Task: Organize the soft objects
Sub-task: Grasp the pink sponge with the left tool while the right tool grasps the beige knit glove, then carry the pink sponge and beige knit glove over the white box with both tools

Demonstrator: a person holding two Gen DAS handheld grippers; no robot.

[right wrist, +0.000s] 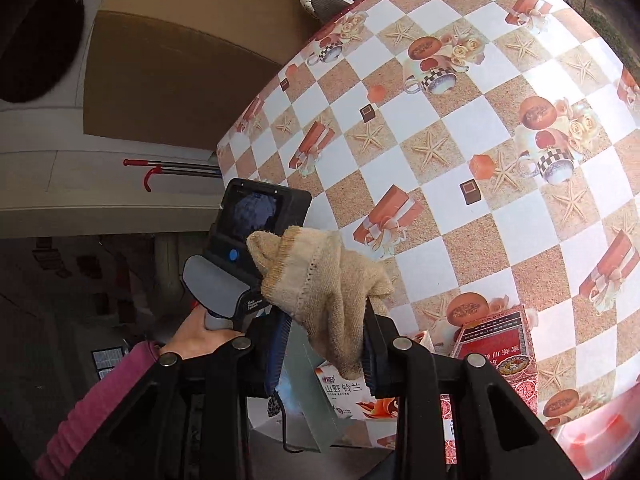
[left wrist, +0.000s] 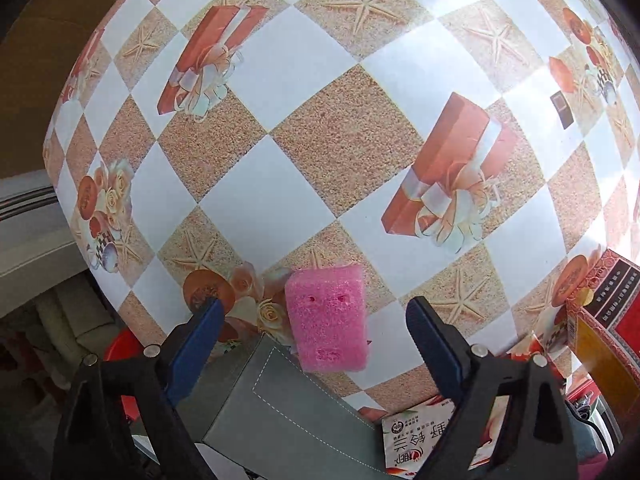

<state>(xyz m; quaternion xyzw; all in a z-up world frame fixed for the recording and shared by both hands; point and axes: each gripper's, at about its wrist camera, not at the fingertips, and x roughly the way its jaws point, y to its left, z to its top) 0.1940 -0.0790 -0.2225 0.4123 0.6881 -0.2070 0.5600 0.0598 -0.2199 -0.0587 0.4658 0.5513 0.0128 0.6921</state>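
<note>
Pink sponge (left wrist: 327,317) lay on the table (left wrist: 320,152) between the left gripper (left wrist: 316,320) fingers, nearer the left finger side but touching neither pad; jaws stood wide apart, nothing held. The sponge's near end overlapped the edge of a grey box (left wrist: 280,408) just below it.

Right gripper (right wrist: 326,340) was closed on a beige glove (right wrist: 324,280), pinched between the blue pads, cuff bunched up above the fingertips, glove lifted off the table.

Table mostly bare in front of both grippers, lots of open checked cloth ahead. The table's left edge dropped off close beside the left gripper's left finger (left wrist: 200,344).

A red carton (right wrist: 500,352) sat near the right gripper's right side, a white packet (right wrist: 344,392) with printed text lay below the glove, next to the grey box. In the right wrist view the left device, held by a hand (right wrist: 196,332) with a pink sleeve (right wrist: 92,408), crowded the space just left of the glove.
</note>
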